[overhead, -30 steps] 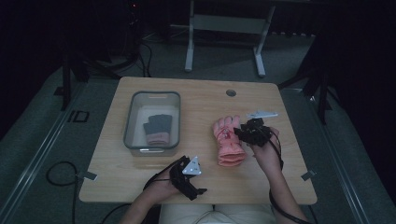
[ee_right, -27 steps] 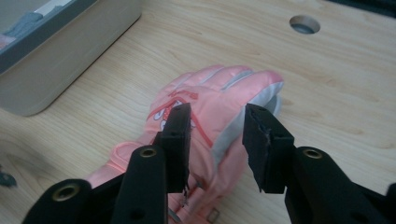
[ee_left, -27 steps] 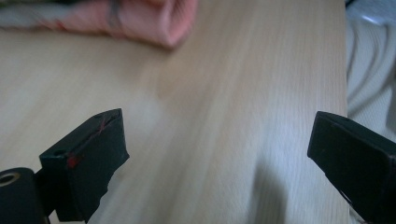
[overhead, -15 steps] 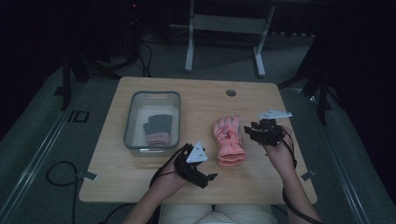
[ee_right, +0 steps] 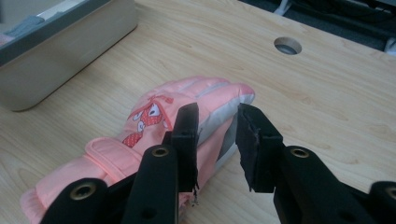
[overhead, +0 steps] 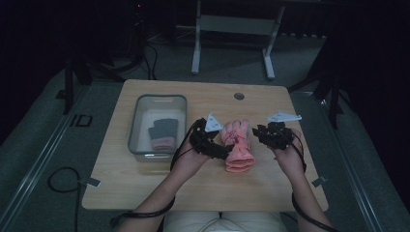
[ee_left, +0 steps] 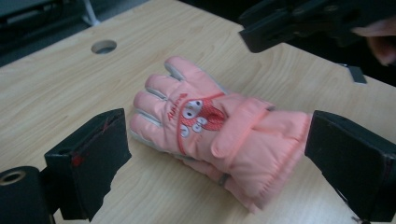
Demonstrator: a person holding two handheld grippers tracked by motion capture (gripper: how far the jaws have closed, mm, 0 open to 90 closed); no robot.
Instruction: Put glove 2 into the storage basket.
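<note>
The pink glove lies between our left gripper's wide-apart jaws, ready to pinch, while our right gripper hovers empty, jaws slightly parted

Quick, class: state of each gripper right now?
Left gripper: open wide, jaws either side of the pink glove, holding nothing.
Right gripper: jaws narrowly apart, empty, above the glove.

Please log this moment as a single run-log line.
left gripper: open, jaws either side of pink glove | right gripper: open, above glove | glove: flat on table | grey glove: in bin
</note>
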